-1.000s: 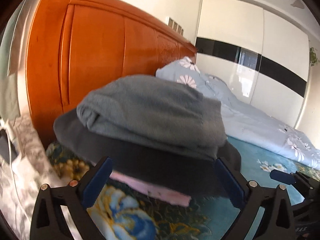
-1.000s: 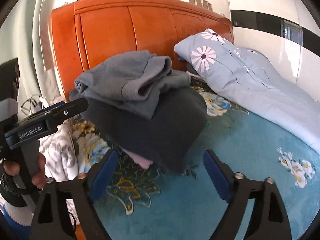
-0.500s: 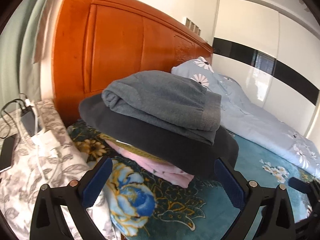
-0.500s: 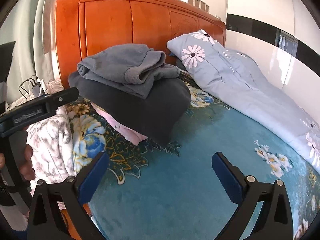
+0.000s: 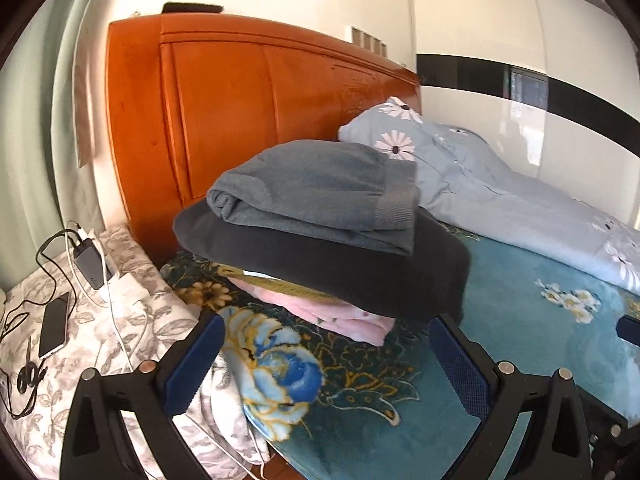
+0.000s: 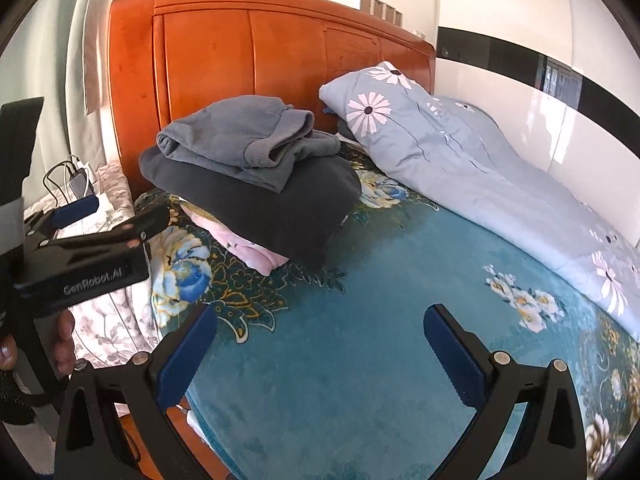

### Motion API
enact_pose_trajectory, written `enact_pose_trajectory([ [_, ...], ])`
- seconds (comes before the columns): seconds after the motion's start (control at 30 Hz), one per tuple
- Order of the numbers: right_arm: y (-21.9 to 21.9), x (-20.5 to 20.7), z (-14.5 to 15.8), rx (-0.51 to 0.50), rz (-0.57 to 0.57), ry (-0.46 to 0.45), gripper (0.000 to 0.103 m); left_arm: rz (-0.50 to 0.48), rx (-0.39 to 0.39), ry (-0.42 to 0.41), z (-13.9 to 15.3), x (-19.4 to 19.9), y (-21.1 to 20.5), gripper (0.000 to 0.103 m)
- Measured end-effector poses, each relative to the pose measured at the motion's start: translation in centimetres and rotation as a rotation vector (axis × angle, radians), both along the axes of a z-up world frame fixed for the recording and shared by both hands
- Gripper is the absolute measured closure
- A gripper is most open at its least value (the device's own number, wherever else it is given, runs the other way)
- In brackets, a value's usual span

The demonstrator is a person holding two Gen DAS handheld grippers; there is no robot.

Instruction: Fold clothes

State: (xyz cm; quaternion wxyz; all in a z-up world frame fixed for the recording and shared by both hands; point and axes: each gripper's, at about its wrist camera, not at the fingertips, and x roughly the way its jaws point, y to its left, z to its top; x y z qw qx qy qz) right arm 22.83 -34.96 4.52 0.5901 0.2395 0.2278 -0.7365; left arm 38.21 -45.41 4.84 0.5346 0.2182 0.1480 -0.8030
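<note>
Clothes (image 5: 320, 232) sit stacked ahead of my left gripper (image 5: 326, 356) and right gripper (image 6: 320, 338), both wide open and empty; folding looks finished, so next I'd probably hunt another garment.

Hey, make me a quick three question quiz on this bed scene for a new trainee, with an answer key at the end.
1. True or false: the grey sweater lies on top of the dark garment.
2. Which colour is the garment at the bottom of the stack? A) pink B) green C) red
3. Fill in: both the left gripper and the right gripper are ____ and hold nothing.

Key:
1. True; the sweater is the top layer of the pile near the orange headboard.
2. A; the pink garment peeks out under the dark one, resting on the teal floral blanket.
3. Open; the jaws of each stand wide apart, short of the stack.
</note>
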Motion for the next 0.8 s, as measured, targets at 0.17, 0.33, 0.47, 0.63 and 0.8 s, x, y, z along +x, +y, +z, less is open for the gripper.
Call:
enact_pose_trajectory([
  [0.17, 1.2, -0.3, 0.5, -0.011, -0.028, -0.010, 0.000, -0.023, -0.016, -0.004, 1.0, -0.1, 1.4, 0.000],
  [0.33, 2.4, -0.2, 1.1, -0.027, -0.019, -0.013, 0.000, -0.025, -0.020, 0.005, 1.8, 0.0, 2.7, 0.000],
  [0.47, 3.1, -0.1, 1.3, -0.023, -0.017, -0.014, 0.000, -0.017, -0.023, 0.008, 2.1, 0.1, 3.6, 0.000],
  [0.63, 3.9, -0.2, 1.4, -0.020, -0.010, -0.016, 0.000, -0.018, -0.020, 0.005, 2.3, -0.1, 4.4, 0.000],
  [0.8, 4.3, 0.0, 1.4, -0.018, -0.004, -0.017, 0.000, -0.025, -0.023, 0.003, 2.4, -0.3, 5.1, 0.000],
])
